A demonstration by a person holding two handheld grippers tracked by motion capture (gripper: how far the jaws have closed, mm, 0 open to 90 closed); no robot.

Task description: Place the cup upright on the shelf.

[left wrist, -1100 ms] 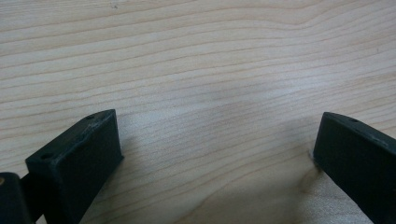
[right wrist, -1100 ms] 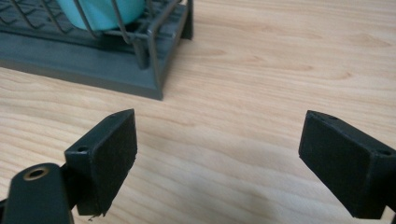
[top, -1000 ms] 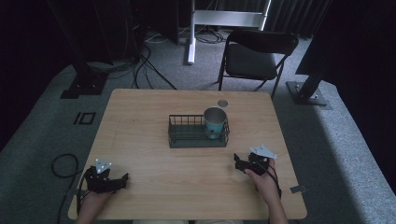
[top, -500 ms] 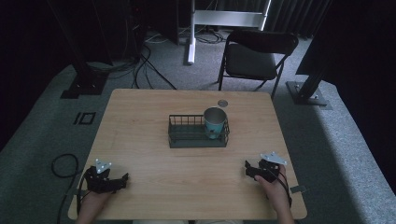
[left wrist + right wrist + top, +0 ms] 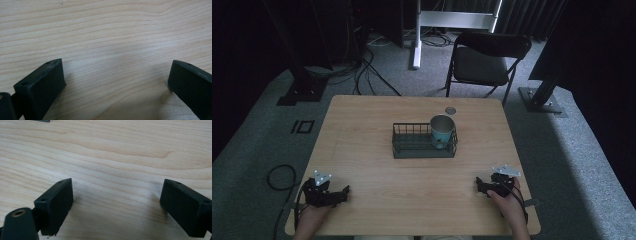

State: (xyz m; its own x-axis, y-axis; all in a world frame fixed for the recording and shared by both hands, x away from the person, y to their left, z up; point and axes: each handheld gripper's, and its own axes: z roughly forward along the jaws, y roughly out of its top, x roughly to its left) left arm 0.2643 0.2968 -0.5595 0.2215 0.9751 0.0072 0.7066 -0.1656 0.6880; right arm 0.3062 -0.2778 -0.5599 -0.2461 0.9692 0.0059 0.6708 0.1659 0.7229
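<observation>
Wooden table point(image 5: 412, 200), high view adds basket point(image 5: 424, 145), cup point(image 5: 442, 131)

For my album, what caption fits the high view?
Two hand-held grippers rest open near the wooden table's front edge; a teal cup stands in a wire basket.

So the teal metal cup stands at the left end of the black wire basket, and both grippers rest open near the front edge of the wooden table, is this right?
Not quite. In the high view the teal metal cup stands at the right end of the black wire basket, not the left. The rest holds: the left gripper and the right gripper rest open near the front edge of the wooden table.
</observation>
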